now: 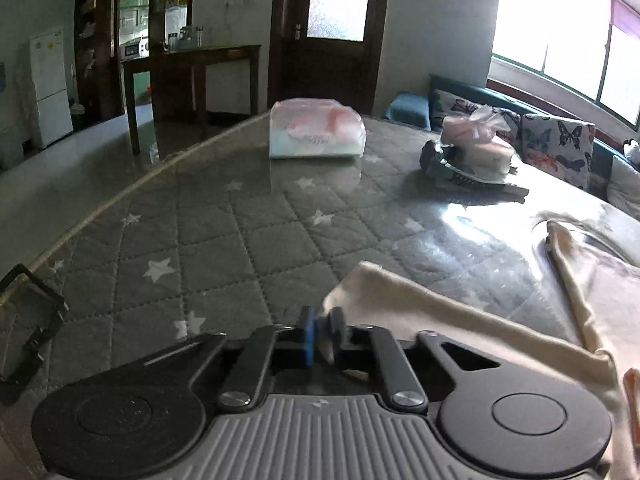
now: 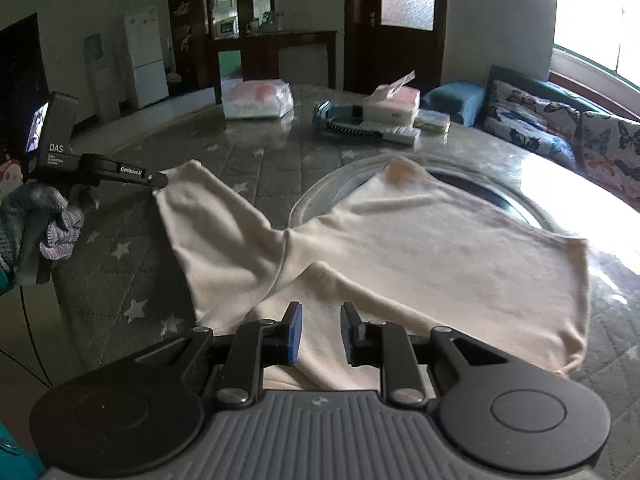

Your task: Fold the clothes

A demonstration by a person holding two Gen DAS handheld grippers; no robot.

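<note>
A cream long-sleeved top (image 2: 420, 240) lies spread on the table, partly over a round glass turntable (image 2: 500, 196). One sleeve (image 2: 212, 232) stretches out to the left. My left gripper (image 1: 322, 336) is shut on that sleeve's end (image 1: 400, 300); in the right wrist view the left gripper (image 2: 160, 179) pinches the cuff corner, held by a gloved hand (image 2: 36, 220). My right gripper (image 2: 323, 334) stands open low over the near edge of the top, where the other sleeve (image 2: 320, 280) crosses. Cloth shows in the gap between its fingers.
The table (image 1: 200, 240) has a grey quilted star cover under glass. At the far side lie a plastic-wrapped package (image 2: 258, 100), a hair brush (image 2: 352, 124) and a tissue box (image 2: 394, 104). A sofa with butterfly cushions (image 2: 532, 120) runs along the right. A black frame (image 1: 32, 320) sits at the left table edge.
</note>
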